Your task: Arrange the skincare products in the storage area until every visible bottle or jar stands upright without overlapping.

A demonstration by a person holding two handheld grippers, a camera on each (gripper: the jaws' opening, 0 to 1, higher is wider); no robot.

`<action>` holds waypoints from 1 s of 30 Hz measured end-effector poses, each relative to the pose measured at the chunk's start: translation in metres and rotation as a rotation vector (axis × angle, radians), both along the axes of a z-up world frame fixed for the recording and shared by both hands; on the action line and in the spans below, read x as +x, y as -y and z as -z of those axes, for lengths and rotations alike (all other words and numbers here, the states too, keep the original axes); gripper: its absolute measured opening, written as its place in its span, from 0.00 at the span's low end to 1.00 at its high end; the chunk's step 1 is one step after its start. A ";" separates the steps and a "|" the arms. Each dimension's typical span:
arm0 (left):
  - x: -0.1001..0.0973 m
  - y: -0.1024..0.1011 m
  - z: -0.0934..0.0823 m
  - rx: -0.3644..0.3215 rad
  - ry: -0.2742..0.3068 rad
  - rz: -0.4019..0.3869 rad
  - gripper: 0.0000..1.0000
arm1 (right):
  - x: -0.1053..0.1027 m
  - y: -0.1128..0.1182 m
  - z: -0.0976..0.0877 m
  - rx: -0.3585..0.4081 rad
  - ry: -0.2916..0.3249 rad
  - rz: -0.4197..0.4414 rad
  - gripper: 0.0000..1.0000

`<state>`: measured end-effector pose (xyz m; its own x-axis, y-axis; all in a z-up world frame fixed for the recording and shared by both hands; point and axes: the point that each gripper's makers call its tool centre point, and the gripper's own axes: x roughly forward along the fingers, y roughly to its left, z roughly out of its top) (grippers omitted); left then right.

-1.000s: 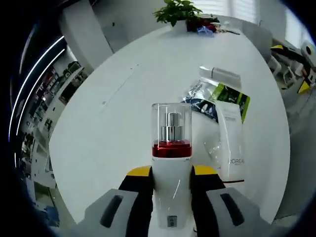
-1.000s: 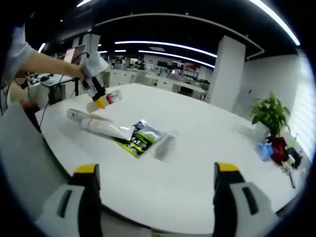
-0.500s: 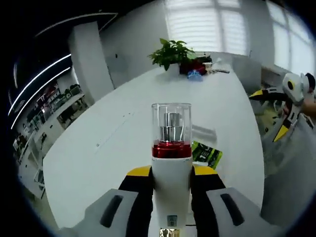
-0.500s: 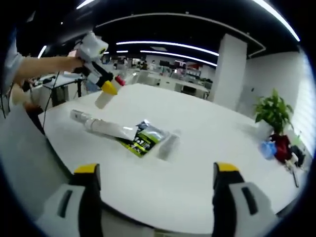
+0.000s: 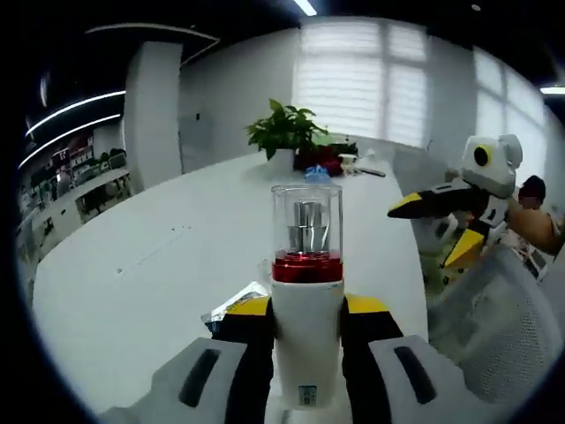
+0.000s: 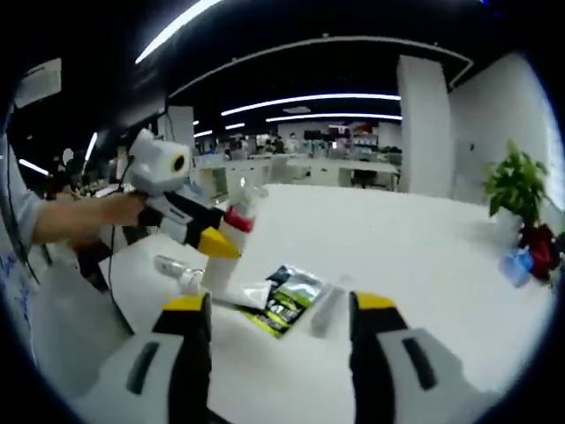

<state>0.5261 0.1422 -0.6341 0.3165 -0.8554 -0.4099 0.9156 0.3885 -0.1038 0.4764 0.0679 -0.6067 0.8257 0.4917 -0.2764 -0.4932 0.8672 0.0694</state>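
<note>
The job looks only just begun.

The left gripper (image 5: 307, 340) squeezes a white pump bottle (image 5: 307, 291) with a red ring and a clear cap. Its yellow-tipped jaws press on both sides of the bottle's white body. In the right gripper view the same bottle (image 6: 231, 247) is at about 9 o'clock from the middle, held tilted in the air over the near edge of the white table (image 6: 415, 238). It is not standing on anything yet. I think this bottle is being carried to its spot.

The other things lie flat on the table. There is a shiny packet (image 6: 287, 300) with green and black print, just past the tips of the right gripper (image 6: 281, 309). A white tube (image 6: 177, 269) lies to the packet's left, at about 8 o'clock from the middle. A clear, see-through thing (image 6: 328, 305) lies just to the packet's right; I cannot tell what it is. In the left gripper view a silver corner of the packet (image 5: 231, 305) peeks out beside the left jaw.

The right gripper holds nothing. Its jaws are spread wide apart and it hangs over the table edge. It also shows at 3 o'clock in the left gripper view (image 5: 437, 225).

So nothing stands up yet. The held bottle needs setting down upright, and the tube too.

A green plant (image 5: 284, 132) sits far away at 12 o'clock.
</note>
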 end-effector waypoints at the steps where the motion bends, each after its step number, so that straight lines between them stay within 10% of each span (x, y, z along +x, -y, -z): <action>1: -0.003 0.002 0.002 -0.018 -0.021 0.004 0.25 | 0.005 -0.002 -0.002 0.015 -0.002 -0.006 0.55; 14: -0.027 0.014 0.011 -0.108 -0.121 0.112 0.25 | 0.034 -0.049 -0.006 0.273 -0.077 -0.184 0.39; 30: -0.039 0.030 0.021 -0.110 -0.120 0.188 0.25 | 0.047 -0.061 -0.008 0.243 -0.063 -0.246 0.31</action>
<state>0.4874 0.1118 -0.6552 0.1023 -0.9364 -0.3357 0.9491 0.1929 -0.2488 0.5238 0.1289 -0.5992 0.6597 0.7313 -0.1732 -0.6732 0.6775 0.2964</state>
